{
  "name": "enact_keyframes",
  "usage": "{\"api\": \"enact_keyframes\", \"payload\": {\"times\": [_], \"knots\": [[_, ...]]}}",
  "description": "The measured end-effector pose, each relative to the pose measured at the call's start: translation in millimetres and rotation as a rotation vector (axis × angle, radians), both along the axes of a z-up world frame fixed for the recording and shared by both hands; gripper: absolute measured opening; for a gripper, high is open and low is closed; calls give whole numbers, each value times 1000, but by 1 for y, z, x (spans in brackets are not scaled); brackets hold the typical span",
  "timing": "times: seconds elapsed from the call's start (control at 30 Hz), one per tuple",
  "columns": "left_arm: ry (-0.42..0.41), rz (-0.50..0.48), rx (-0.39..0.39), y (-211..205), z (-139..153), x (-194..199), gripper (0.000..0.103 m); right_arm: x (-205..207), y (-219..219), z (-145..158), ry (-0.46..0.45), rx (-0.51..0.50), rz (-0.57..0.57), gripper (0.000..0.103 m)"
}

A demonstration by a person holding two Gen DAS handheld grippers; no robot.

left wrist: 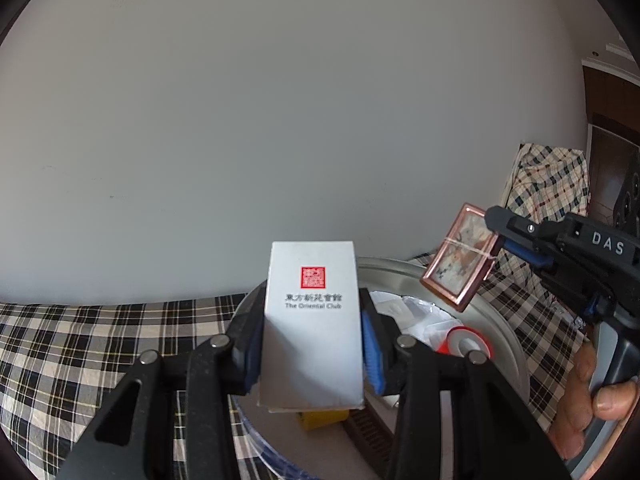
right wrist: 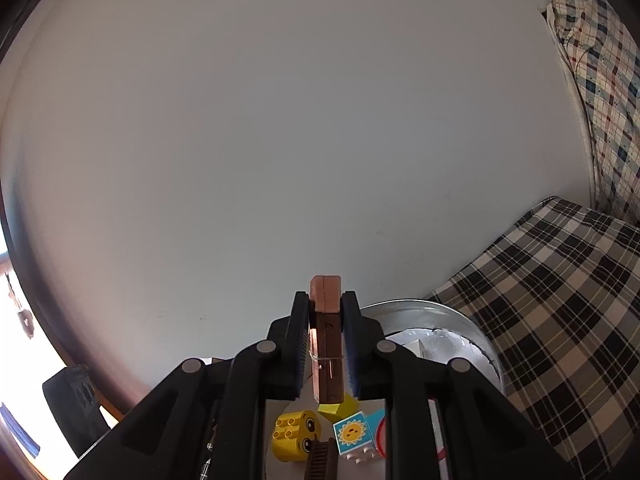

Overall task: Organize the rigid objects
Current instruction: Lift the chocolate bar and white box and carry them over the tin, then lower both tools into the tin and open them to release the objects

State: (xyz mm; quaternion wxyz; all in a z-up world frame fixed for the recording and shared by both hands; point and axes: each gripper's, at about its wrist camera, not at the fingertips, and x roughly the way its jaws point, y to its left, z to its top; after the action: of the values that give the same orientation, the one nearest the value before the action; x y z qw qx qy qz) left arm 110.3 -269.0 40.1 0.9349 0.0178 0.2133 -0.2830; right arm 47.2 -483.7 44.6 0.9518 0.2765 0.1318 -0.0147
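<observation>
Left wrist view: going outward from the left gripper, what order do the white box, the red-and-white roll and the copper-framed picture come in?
1. White box: clamped between the left gripper's pads.
2. Red-and-white roll: just right, in the metal tin.
3. Copper-framed picture: farther right and higher, held by the right gripper.

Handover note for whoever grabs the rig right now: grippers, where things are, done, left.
Left gripper: shut on the white box printed "The Oriental Club", held upright above the round metal tin.
Right gripper: shut on the copper-framed case, gripped by its flat faces and held in the air above the tin's right side.
In the tin: yellow eyed brick, sunflower block, a dark comb-like piece, red-and-white roll, white packaging.
Done: several items are in the tin.
Left: likely place both held items; neither is released yet.
</observation>
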Motion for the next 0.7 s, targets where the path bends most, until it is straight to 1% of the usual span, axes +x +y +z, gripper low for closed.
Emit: {"api": "enact_keyframes", "payload": {"times": [0.2,0.3,0.5,0.7], "knots": [[5,1,29,-8,-2,2,40,8,4,-6,33,-13,15,18],[19,1,29,-10,-4,5,40,10,5,-8,42,-17,11,18],[20,0,23,-10,1,11,40,15,6,-7,46,-32,11,18],[60,2,18,-12,6,29,40,28,13,4,56,-65,27,18]]}}
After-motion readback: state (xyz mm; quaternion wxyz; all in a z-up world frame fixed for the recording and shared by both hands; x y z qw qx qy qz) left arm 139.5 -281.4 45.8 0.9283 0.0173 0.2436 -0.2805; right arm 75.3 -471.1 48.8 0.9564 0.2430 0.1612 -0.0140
